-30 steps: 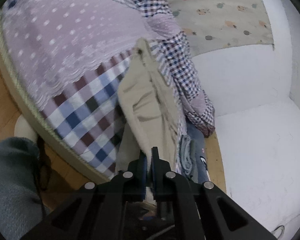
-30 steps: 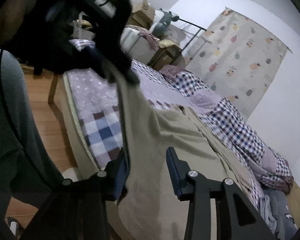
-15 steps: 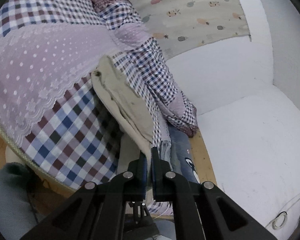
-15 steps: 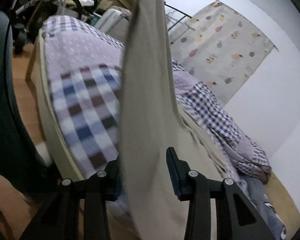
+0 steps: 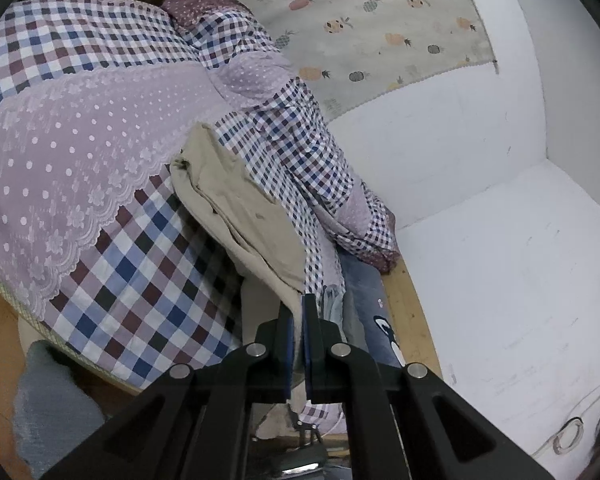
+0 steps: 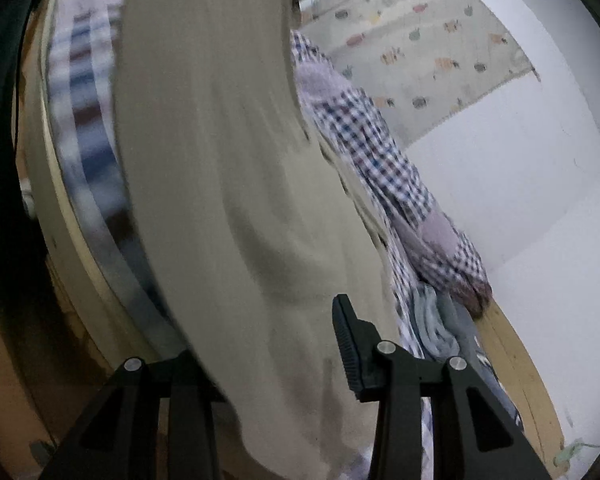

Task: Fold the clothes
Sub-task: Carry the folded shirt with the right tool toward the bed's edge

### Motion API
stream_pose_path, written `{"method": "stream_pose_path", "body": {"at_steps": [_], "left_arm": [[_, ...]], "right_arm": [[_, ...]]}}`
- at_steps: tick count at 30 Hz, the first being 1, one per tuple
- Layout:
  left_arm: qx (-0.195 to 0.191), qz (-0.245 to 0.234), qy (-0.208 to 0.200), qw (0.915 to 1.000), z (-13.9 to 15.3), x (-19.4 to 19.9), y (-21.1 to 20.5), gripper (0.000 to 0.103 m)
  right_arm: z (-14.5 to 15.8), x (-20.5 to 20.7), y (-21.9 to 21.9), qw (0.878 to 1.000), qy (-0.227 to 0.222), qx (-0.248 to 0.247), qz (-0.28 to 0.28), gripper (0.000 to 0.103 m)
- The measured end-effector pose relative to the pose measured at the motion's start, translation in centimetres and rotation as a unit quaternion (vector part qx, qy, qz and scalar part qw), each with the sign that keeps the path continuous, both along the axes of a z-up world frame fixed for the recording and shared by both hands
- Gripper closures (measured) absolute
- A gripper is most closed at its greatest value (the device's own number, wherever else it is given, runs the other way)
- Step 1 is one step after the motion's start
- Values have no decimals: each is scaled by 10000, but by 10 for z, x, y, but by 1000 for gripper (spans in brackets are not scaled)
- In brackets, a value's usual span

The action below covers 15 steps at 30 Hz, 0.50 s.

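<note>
Beige trousers are draped over the checked bedspread, one edge pinched in the closed left gripper. Hanging cloth is seen between the parted right gripper jaws; any grip cannot be told.

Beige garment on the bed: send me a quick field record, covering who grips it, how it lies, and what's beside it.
garment: beige garment, far end on the checked bedspread, near end lifted
left gripper: shut on the garment's near edge
right gripper: jaws apart, fabric hanging between them, pads not seen pressing
neighbours: gingham quilt bunched along the wall side; folded grey-blue clothes at the bed's corner
fold: not finished
</note>
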State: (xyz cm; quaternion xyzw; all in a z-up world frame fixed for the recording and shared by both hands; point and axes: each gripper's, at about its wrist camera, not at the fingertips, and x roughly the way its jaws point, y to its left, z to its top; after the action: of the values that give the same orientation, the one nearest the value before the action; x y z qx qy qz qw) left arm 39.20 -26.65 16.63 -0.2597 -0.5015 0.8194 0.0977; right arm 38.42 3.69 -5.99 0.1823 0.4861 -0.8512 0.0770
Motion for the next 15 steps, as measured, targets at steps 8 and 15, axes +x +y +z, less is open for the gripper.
{"method": "stream_pose_path", "body": {"at_steps": [8, 15], "left_arm": [[-52, 6, -8, 10000, 4, -3, 2, 101], [-102, 31, -26, 9999, 6, -3, 1, 101]], "right_arm": [[-12, 5, 62, 9981, 0, 609, -126, 63], [-23, 7, 89, 9958, -172, 876, -202, 72]]}}
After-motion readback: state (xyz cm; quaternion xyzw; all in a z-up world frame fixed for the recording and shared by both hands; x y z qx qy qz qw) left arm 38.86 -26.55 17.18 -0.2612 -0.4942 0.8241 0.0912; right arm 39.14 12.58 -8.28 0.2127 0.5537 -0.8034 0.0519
